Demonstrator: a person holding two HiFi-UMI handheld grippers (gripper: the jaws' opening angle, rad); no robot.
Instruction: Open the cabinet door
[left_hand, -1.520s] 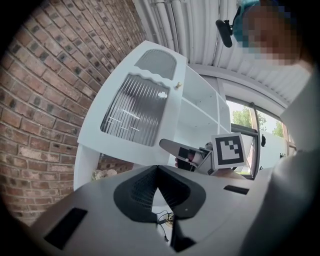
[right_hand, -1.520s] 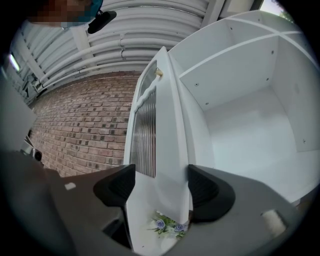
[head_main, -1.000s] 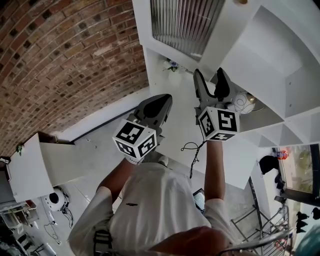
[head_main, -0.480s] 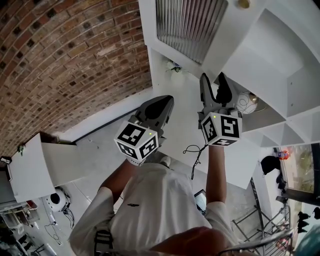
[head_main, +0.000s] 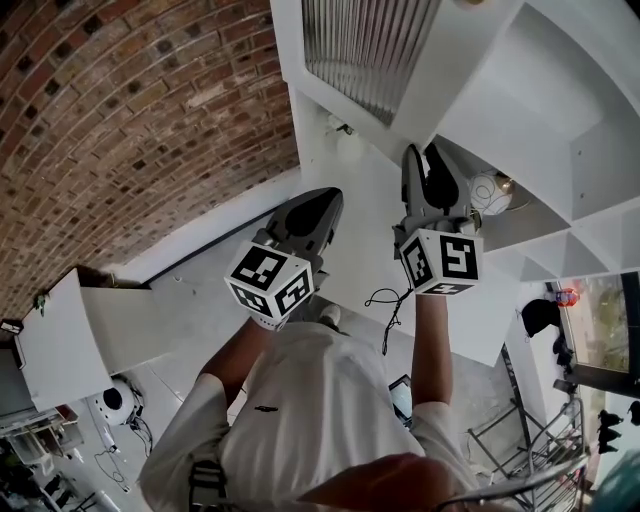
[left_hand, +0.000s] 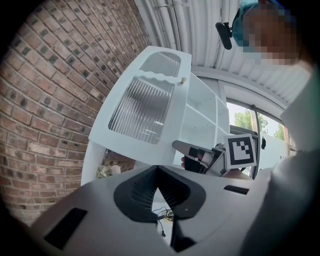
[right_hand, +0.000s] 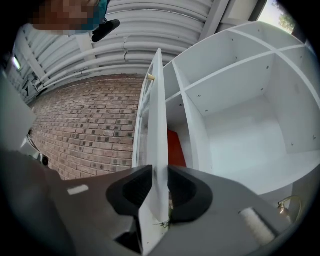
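Black-and-white square markers (head_main: 455, 255) are borne on two cubes (head_main: 268, 283), one per gripper. The door (right_hand: 158, 115) of the white cabinet (right_hand: 240, 120) is seen ajar beside a brick wall (right_hand: 85, 125). Its edge is grasped by the jaws of the right gripper (right_hand: 159, 192), which have just been closing. The left gripper (left_hand: 157, 172) is held apart from the door, jaws clenched on nothing. One knob (right_hand: 150, 77) is counted on the door.

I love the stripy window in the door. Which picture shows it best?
The left gripper view: the whole ribbed pane faces the camera. The head view cuts it off; the right gripper view sees the door edge-on.
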